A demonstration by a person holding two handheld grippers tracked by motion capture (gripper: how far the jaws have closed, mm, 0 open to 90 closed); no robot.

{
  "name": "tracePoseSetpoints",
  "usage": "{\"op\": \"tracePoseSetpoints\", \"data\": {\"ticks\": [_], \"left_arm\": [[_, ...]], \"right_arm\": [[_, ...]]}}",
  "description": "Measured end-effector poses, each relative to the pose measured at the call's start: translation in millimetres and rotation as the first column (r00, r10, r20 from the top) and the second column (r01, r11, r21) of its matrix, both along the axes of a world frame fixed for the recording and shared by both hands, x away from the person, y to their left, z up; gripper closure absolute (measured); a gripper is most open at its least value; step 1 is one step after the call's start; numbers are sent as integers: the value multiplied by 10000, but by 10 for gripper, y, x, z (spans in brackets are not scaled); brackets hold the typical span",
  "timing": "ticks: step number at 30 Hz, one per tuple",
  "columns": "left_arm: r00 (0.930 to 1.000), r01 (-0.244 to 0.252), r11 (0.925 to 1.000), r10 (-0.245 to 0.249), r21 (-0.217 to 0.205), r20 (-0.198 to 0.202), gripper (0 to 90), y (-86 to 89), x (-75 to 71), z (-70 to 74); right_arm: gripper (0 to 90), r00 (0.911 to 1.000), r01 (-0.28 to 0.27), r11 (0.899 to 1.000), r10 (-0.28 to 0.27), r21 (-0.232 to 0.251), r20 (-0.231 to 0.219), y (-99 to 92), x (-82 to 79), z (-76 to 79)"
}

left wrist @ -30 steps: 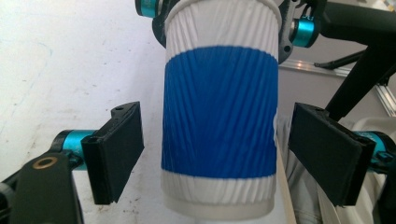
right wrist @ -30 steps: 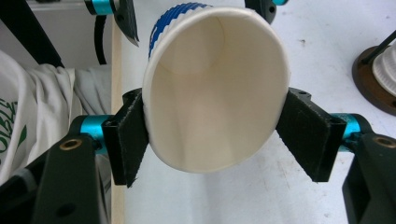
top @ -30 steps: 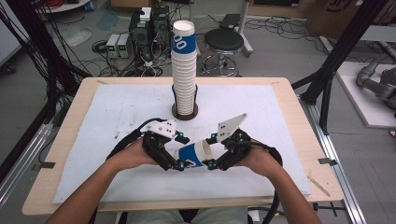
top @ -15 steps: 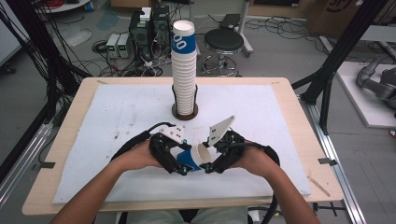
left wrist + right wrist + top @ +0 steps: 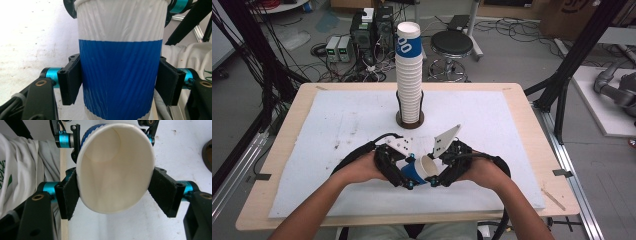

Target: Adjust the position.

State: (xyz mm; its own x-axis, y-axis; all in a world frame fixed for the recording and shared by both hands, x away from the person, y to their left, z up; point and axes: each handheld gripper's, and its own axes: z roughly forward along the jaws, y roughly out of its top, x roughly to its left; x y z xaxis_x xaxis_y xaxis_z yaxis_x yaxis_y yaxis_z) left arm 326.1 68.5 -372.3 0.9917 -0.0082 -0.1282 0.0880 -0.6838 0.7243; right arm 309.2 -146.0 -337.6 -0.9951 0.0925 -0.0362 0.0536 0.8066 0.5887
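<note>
Nearest the person, at 6 o'clock on the worktop [image 5: 522, 145], two forearms come in from the bottom edge and meet over one paper cup [image 5: 421, 171]. That cup is white with a broad blue band, lies on its side in the air just above the white mat [image 5: 337, 130], and has its open mouth turned toward 3 o'clock.

At 9 o'clock of the cup, the left hand-held gripper [image 5: 408, 172] has just been closing its jaws, and the cup is between them. Seen from the left gripper view, the left hand-held gripper [image 5: 120, 82] has both black pads flat against the blue band of the cup [image 5: 120, 75], one on each side, so it is clenched on the cup's body.

At 3 o'clock of the cup, the right hand-held gripper [image 5: 436, 175] meets the rim end. From the right gripper view, the right hand-held gripper [image 5: 113, 192] grasps the cup [image 5: 115, 170] at its mouth, its pads touching the rim on both sides and the pale inside facing the camera.

Farther off, toward 12 o'clock at the mat's middle, a tall stack of cups [image 5: 408, 75] stands upright in a dark round base [image 5: 409, 120], well apart from the hands.

Beyond the worktop's far edge, on the floor, are a round black stool [image 5: 452, 45] and grey boxes with cables [image 5: 339, 48].
</note>
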Motion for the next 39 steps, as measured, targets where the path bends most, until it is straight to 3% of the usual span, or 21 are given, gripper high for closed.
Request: {"op": "tracePoseSetpoints", "data": {"ticks": [4,8,10,13,15,18,20,21,22,23,24,25,26,30,33,34,37,39], "left_arm": [[9999,-102,9985,101,-536,-17,287,28,-7,-22],[9995,-297,9931,310,-1134,94,278,85,-8,-38],[9985,-502,9894,528,-1364,158,276,124,-3,-63],[9959,-848,9787,891,-1870,148,276,191,7,-103],[9917,-1192,9678,1269,-2216,212,276,248,14,-120],[9834,-1648,9417,1796,-2935,242,275,361,43,-147],[9742,-2017,9127,2245,-3552,237,275,441,54,-164],[9693,-2188,8950,2451,-3888,187,275,481,58,-176],[9645,-2334,8786,2637,-4166,159,274,518,63,-184],[9588,-2471,8653,2834,-4361,190,274,553,64,-189],[9554,-2530,8571,2944,-4487,237,274,576,65,-190],[9489,-2651,8423,3144,-4693,283,274,611,66,-190],[9460,-2707,8333,3231,-4820,274,272,639,67,-187],[9338,-2860,8010,3561,-5259,347,269,723,61,-184],[9246,-2993,7816,3792,-5472,359,269,774,58,-203],[9224,-3041,7752,3848,-5537,322,269,787,58,-212],[9194,-3093,7679,3922,-5610,300,267,830,63,-229],[9140,-3193,7536,4051,-5746,233,265,865,63,-245]], "right_arm": [[249,10000,49,9996,-49,286,2,-18,1,10],[219,9990,409,9870,-373,1552,-262,-91,19,12],[216,9967,745,9680,-643,2397,-501,-153,23,26],[212,9931,1112,9282,-910,3551,-733,-262,33,61],[212,9886,1491,8881,-1246,4348,-846,-363,36,91],[212,9787,2006,8513,-1963,4849,-602,-502,32,102],[212,9681,2436,8323,-2401,4980,-722,-593,11,85],[212,9602,2645,8234,-2733,5020,-576,-637,9,66],[212,9438,2917,8091,-3303,5101,-158,-686,24,43],[212,9393,3114,8022,-3412,5094,-369,-723,6,18],[212,9303,3302,7946,-3652,5095,-334,-766,3,-8],[212,9222,3451,7862,-3855,5126,-298,-795,1,-28],[212,9118,3636,7765,-4099,5146,-256,-842,-8,-59],[212,8830,4131,7425,-4683,5273,-325,-965,-34,-145],[212,8678,4341,7234,-4958,5369,-335,-1022,-37,-200],[212,8643,4406,7203,-5017,5357,-363,-1037,-31,-218],[213,8502,4668,7098,-5244,5276,-467,-1075,-21,-270],[213,8435,4769,7050,-5349,5250,-480,-1100,-20,-303]]}}
